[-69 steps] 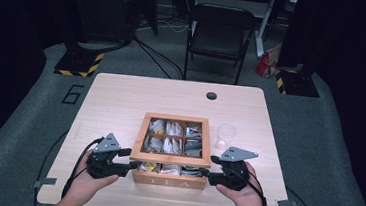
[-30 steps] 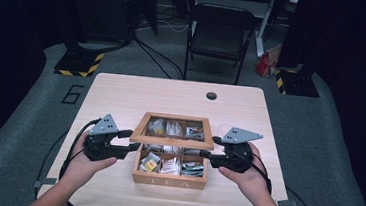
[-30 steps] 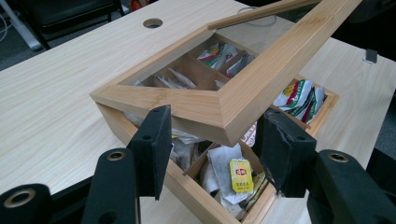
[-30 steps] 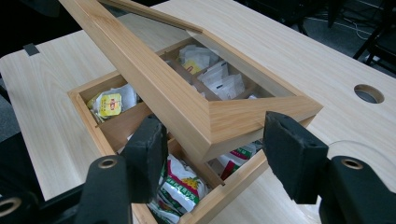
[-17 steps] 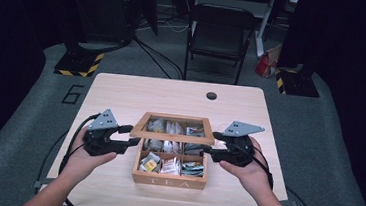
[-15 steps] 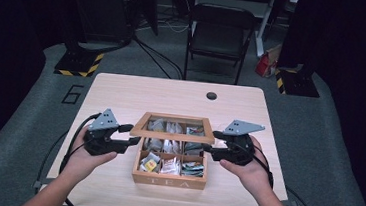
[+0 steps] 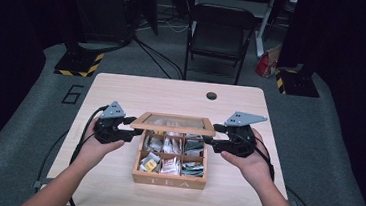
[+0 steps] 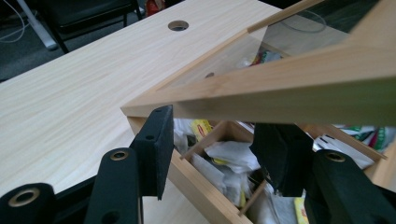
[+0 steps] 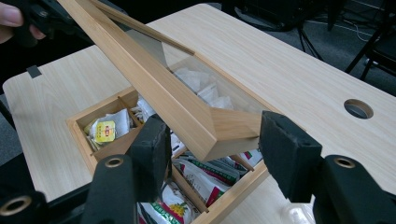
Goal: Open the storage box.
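A wooden tea box stands near the table's front, with several tea bags in its compartments. Its glass-paned lid is tilted up at the front, hinged at the back. My left gripper is at the lid's front left corner. In the left gripper view its jaws are open astride the box wall, under the lid. My right gripper is at the front right corner. There the lid's corner lies between the open jaws, and one pad touches it.
The box sits on a light wooden table with a round cable hole at the back. A folding chair stands beyond the far edge. Cables trail from both grippers off the table's front.
The lid, flat on the box in the earliest frame, has swung up at the front. Both grippers have moved from the box's front corners toward the back with the lid's edge.
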Demonstrator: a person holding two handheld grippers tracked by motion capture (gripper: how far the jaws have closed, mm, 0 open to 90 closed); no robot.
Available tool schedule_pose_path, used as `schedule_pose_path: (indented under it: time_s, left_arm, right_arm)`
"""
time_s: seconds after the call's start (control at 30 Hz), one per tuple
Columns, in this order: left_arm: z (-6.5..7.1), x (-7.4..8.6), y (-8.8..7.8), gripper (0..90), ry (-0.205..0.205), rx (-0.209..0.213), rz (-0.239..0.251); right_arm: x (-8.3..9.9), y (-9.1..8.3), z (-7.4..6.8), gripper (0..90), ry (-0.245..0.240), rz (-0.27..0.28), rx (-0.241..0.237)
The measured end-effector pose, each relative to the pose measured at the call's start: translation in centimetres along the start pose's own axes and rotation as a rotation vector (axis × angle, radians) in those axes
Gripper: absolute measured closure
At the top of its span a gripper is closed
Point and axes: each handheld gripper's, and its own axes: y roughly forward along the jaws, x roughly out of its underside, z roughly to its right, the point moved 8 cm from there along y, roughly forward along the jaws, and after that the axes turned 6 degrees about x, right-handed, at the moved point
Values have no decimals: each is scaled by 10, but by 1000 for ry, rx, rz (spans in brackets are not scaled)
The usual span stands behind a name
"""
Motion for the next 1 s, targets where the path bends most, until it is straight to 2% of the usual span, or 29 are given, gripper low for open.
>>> schedule_pose_path:
  time_s: [0.17, 0.27, 0.67, 0.77, 1.0]
  left_arm:
    - [-5, -4, 6, 495, 3, -10, 19]
    - [-7, -6, 6, 550, 12, -27, 31]
    - [-10, -8, 6, 566, 0, -24, 42]
    - [-11, -10, 6, 566, -3, -20, 37]
    - [-16, -17, 6, 572, -10, -23, 34]
  right_arm:
    - [-2, 0, 1, 437, -1, -4, 1]
    - [-3, 0, 1, 437, -9, -7, 1]
    - [-6, 1, 4, 435, 0, 7, -1]
    - [-6, 1, 5, 415, 6, 26, -2]
    - [0, 9, 14, 404, 1, 20, 17]
